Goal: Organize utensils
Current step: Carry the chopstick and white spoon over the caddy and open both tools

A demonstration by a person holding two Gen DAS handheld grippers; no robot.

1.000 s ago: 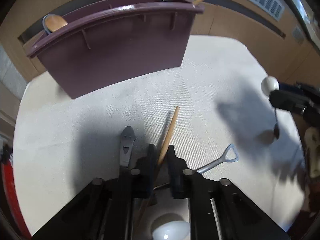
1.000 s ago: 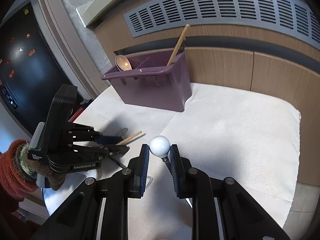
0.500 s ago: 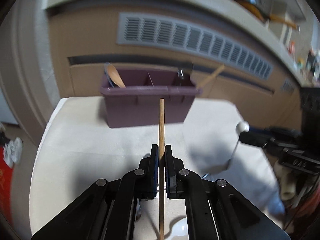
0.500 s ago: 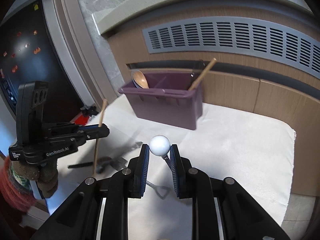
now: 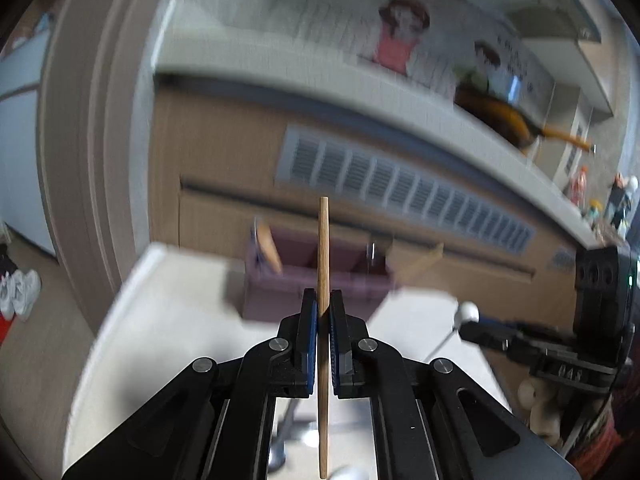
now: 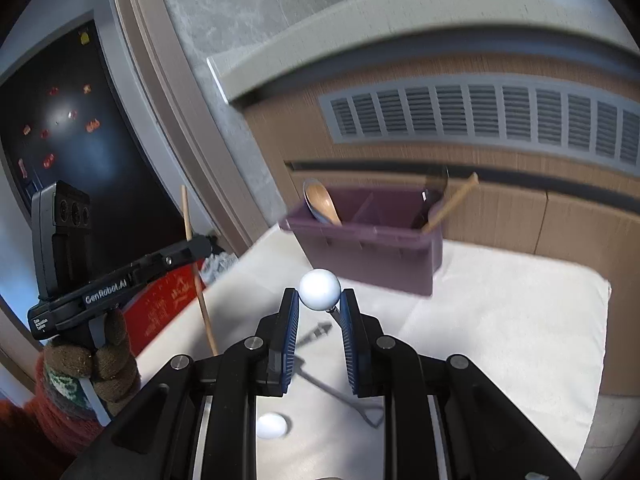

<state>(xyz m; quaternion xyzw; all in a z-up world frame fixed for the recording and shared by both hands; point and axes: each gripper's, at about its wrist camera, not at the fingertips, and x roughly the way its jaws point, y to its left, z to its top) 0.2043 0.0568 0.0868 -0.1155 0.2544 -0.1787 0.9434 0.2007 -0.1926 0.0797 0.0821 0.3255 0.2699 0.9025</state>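
Note:
My left gripper (image 5: 323, 312) is shut on a wooden chopstick (image 5: 323, 248) that stands upright above the table. From the right wrist view the left gripper (image 6: 200, 245) is at the left, with the chopstick (image 6: 191, 236) tilted slightly. My right gripper (image 6: 319, 307) is shut on a utensil with a white ball end (image 6: 320, 290), and its thin metal stem runs down behind the right finger. The left wrist view shows the right gripper (image 5: 478, 326) and the ball (image 5: 468, 312) at the right. A purple compartment organizer (image 6: 360, 248) (image 5: 272, 292) stands at the table's far edge.
The organizer holds a wooden spoon (image 6: 325, 205) at its left end, and a dark utensil (image 6: 434, 190) and another chopstick (image 6: 452, 204) at its right end. On the white cloth (image 6: 500, 320) lie a shovel-handled metal utensil (image 6: 340, 392) and a second ball-ended one (image 6: 272, 426). A wooden wall stands behind.
The left gripper closed on the chopstick lying on the cloth, lifted it and turned it upright. The right gripper rose with the ball-ended utensil. Both views now look more level.

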